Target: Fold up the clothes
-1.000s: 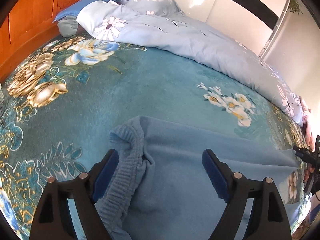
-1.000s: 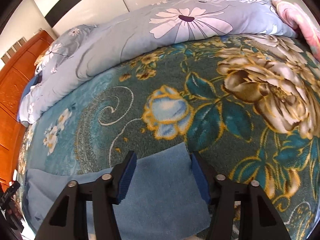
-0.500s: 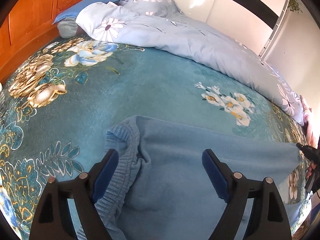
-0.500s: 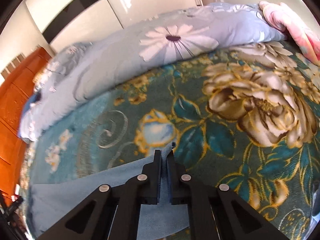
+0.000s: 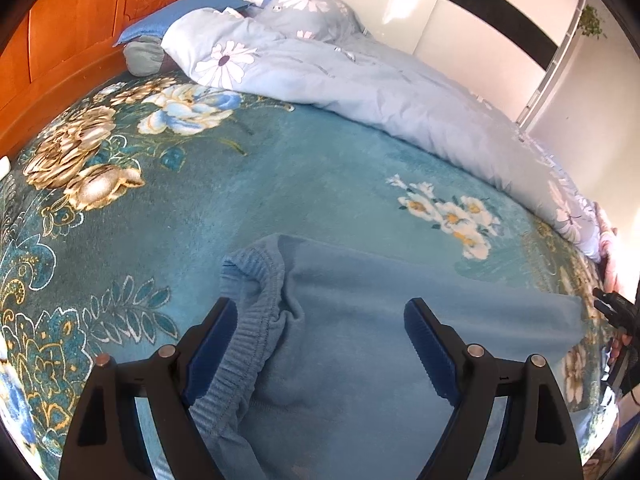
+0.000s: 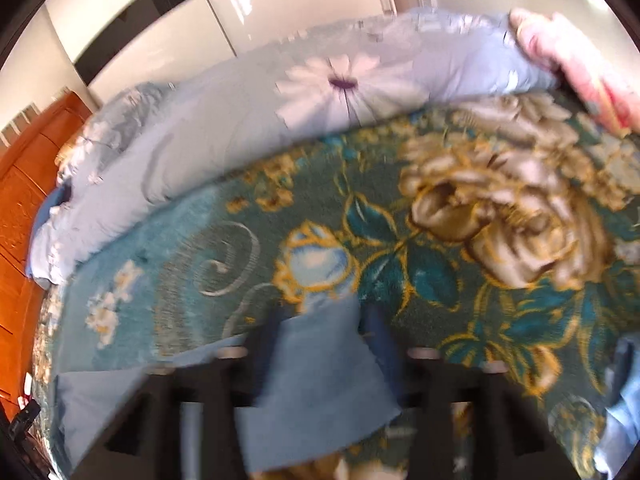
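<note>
Right gripper (image 6: 324, 344) has reopened since half a second ago, blurred, its fingers spread either side of the garment (image 6: 320, 380) corner.
Left gripper (image 5: 316, 340) spread open above the ribbed waistband (image 5: 256, 312); blue garment flat on the floral bed (image 5: 200, 184); duvet (image 5: 360, 88) behind.

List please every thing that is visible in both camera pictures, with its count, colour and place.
garment: one, plain blue, ribbed waistband, flat on the bed's near side
blanket: one, teal, gold and white flowers, covering the bed
quilt: one, pale blue, daisies, bunched along the far side
pillow: one, blue, by the headboard
headboard: one, orange wood, left
pink cloth: one, far right edge
left tongs: open, over the waistband
right tongs: blurred, apart around the garment's other end
</note>
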Available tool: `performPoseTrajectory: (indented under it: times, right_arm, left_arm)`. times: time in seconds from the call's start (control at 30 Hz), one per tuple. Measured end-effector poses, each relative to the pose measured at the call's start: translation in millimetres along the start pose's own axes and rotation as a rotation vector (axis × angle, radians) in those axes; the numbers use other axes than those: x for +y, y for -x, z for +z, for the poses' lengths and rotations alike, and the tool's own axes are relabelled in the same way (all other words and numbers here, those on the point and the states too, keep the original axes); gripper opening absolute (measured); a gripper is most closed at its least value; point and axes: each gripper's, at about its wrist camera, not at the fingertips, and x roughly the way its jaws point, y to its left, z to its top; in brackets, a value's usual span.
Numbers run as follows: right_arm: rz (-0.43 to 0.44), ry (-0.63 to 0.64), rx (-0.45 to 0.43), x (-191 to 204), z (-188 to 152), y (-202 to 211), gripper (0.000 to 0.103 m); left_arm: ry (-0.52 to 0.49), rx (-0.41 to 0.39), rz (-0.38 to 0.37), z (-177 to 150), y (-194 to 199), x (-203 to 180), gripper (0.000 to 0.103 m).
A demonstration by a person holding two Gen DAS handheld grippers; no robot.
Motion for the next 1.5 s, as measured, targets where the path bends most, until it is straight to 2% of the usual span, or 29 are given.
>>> performPoseTrajectory:
  times: [0.13, 0.23, 0.33, 0.4, 0.47, 0.57, 0.63, 0.77, 0.9, 0.97, 1.07, 1.1, 1.13, 1.27, 1.5]
  right_arm:
    - [0.08, -0.004, -0.103, 12.8, -39.2, 70.2, 0.073]
    - [0.132, -0.022, -0.123, 9.9, -96.6, 114.6, 0.077]
    - [0.059, -0.051, -0.1, -9.5, -163.2, 148.3, 0.077]
    - [0.018, -0.086, -0.059, -23.9, -194.3, 157.6, 0.077]
    - [-0.017, -0.136, -0.039, -37.8, -217.2, 164.3, 0.077]
    - [0.004, -0.158, -0.02, -41.0, -235.0, 166.6, 0.077]
    - [0.039, -0.13, -0.024, -28.4, -236.7, 166.1, 0.077]
    - [0.163, 0.079, 0.031, 32.5, -219.7, 144.0, 0.077]
    - [0.255, 0.27, 0.108, 101.7, -206.5, 114.6, 0.076]
    - [0.285, 0.337, 0.141, 133.4, -202.9, 100.5, 0.071]
    - [0.316, 0.354, 0.19, 164.7, -195.2, 75.6, 0.043]
    - [0.32, 0.361, 0.208, 173.4, -195.6, 67.8, 0.028]
    - [0.323, 0.368, 0.227, 182.0, -196.0, 59.9, 0.019]
    - [0.297, 0.44, 0.31, 209.3, -203.6, 31.9, 0.018]
    - [0.325, 0.571, 0.372, 229.3, -233.8, 30.9, 0.018]
  left_arm:
    - [0.01, -0.003, -0.04, -12.4, 13.8, 9.1, 0.087]
    - [0.017, 0.005, -0.027, -33.6, 24.2, 25.8, 0.087]
    - [0.038, 0.005, -0.018, -54.4, 37.2, 47.0, 0.087]
    - [0.062, 0.005, -0.008, -65.8, 44.1, 61.3, 0.087]
    - [0.088, 0.011, -0.001, -77.3, 49.4, 73.9, 0.087]
    - [0.135, 0.031, 0.005, -92.0, 53.6, 86.6, 0.087]
    - [0.158, 0.024, -0.003, -98.3, 59.0, 89.9, 0.087]
    - [0.167, 0.032, -0.026, -104.8, 64.1, 83.1, 0.087]
    - [0.123, 0.037, -0.071, -108.5, 65.9, 62.3, 0.087]
    - [0.094, 0.043, -0.086, -110.5, 64.5, 48.5, 0.087]
    - [0.059, 0.059, -0.127, -116.0, 61.7, 26.2, 0.087]
    - [0.04, 0.064, -0.137, -117.9, 60.4, 17.3, 0.087]
    - [0.012, 0.074, -0.145, -119.2, 57.7, 7.5, 0.087]
    - [-0.038, 0.116, -0.184, -125.1, 45.7, -13.8, 0.087]
    - [-0.055, 0.163, -0.208, -133.5, 33.6, -21.5, 0.087]
